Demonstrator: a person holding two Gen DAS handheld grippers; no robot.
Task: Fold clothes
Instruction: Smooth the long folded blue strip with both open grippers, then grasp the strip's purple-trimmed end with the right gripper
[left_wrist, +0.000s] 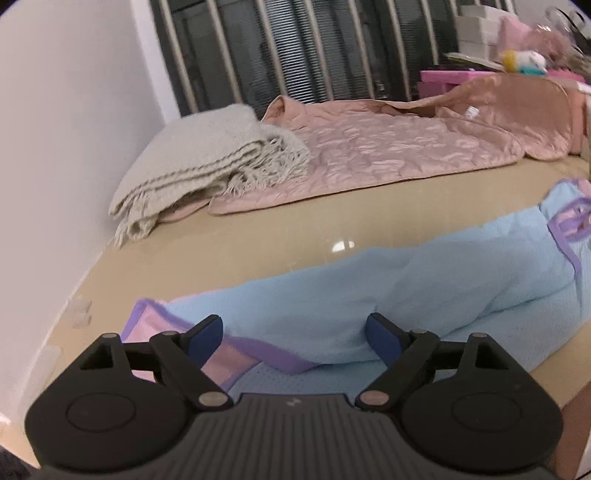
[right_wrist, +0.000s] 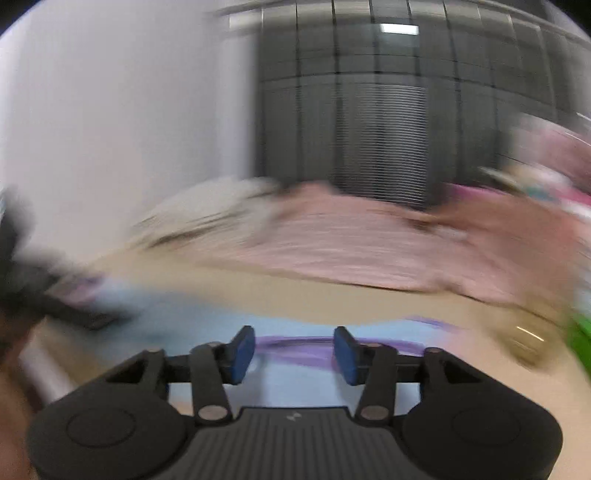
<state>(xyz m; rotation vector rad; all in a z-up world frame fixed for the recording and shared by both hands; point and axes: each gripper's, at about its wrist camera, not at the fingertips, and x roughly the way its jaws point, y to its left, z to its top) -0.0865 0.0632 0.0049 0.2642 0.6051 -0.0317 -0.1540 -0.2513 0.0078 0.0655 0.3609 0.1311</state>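
Observation:
A light blue garment (left_wrist: 388, 280) with purple and pink trim lies spread on the tan table (left_wrist: 280, 225). My left gripper (left_wrist: 293, 339) is open and empty, just above the garment's near edge by the purple-trimmed hem. In the blurred right wrist view, my right gripper (right_wrist: 294, 352) is open and empty above the same blue garment (right_wrist: 291, 391), with a purple trim band between its fingers. The left gripper shows as a dark blur at the left edge of that view (right_wrist: 44, 299).
A pink quilted jacket (left_wrist: 388, 147) lies across the back of the table. A folded grey fringed blanket (left_wrist: 199, 166) sits at the back left by the white wall. Pink boxes and toys (left_wrist: 517, 62) crowd the far right. A dark barred window is behind.

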